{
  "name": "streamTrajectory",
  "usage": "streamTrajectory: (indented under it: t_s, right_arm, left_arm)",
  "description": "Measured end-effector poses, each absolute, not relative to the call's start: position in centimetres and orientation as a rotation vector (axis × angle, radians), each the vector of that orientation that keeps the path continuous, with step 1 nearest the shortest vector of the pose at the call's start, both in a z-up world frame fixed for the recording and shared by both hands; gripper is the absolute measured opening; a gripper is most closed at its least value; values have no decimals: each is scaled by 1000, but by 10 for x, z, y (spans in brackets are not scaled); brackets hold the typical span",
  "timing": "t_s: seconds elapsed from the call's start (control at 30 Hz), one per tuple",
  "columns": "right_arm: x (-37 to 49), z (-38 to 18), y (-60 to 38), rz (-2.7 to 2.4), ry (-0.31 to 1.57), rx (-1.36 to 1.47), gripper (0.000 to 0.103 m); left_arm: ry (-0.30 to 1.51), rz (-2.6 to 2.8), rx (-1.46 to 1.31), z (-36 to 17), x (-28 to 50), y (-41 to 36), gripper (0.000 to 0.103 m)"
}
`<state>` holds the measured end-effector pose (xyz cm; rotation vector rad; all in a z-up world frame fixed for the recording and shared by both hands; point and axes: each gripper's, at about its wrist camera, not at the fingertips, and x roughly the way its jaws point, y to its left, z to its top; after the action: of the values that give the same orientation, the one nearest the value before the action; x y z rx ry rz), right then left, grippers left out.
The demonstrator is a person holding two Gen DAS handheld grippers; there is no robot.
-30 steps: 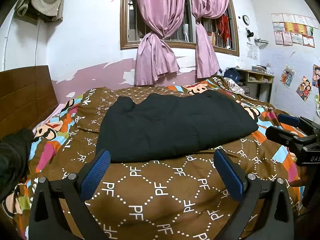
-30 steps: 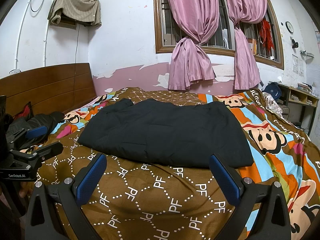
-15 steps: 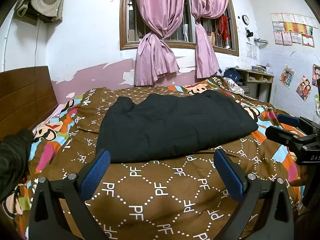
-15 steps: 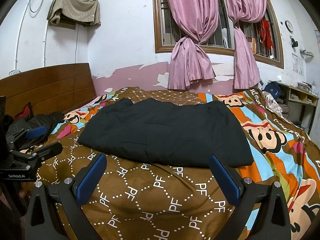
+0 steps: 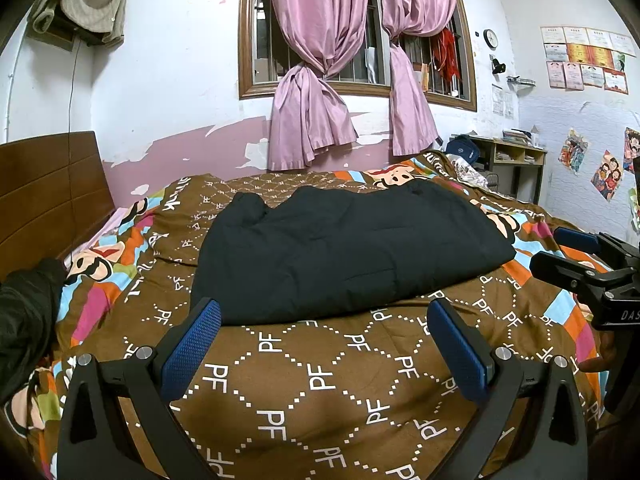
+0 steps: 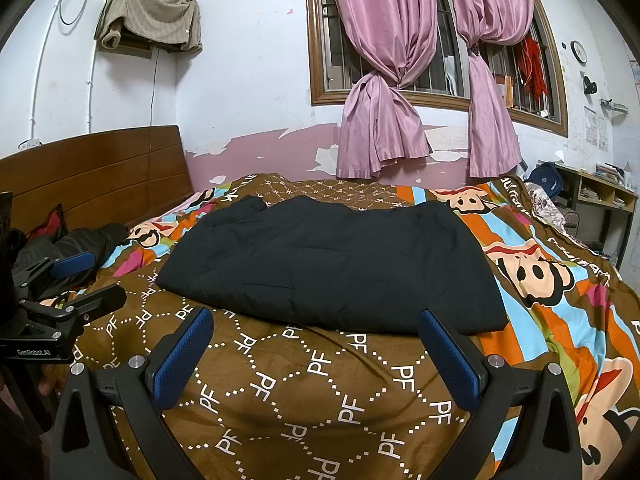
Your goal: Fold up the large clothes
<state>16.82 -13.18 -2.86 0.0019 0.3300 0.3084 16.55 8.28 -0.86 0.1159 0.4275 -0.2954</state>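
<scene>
A large black padded garment (image 5: 340, 252) lies folded flat in a rough rectangle on the bed's brown patterned bedspread (image 5: 320, 380); it also shows in the right wrist view (image 6: 332, 264). My left gripper (image 5: 324, 312) is open and empty, held just short of the garment's near edge. My right gripper (image 6: 316, 316) is open and empty, also just short of that edge. Each gripper shows in the other's view: the right one at the far right (image 5: 576, 256), the left one at the far left (image 6: 80, 276).
A second dark garment (image 6: 72, 248) lies bunched at the bed's left by the wooden headboard (image 6: 100, 176). Pink curtains (image 5: 320, 80) hang at the window behind the bed. A desk (image 5: 508, 160) stands at the back right.
</scene>
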Motion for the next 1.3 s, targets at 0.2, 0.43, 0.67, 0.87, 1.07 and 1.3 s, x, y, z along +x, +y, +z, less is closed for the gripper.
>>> streamTrajectory:
  t_s: [0.2,0.43,0.67,0.87,1.07,1.3]
  right_arm:
    - [168,-28,-132,308,330,3,103]
    - [168,-28,-132,308,330,3,103]
    - [168,-28,-132,308,330,4,103]
    - [168,-28,-132,309,330,5,103]
    - [168,-28,-132,308,332,5,103]
    - [168,-27,-132,309,330,5,103]
  left_arm:
    - [428,-295,116,-8,165,82,101]
    - [428,-295,116,-8,165,82,101]
    - [429,-294,116,-8,165,82,101]
    - [436,-302,114,-9,165,82,101]
    - [464,-313,108,-16,164,84,101]
    - [457,-320,128,-16,165,89,101]
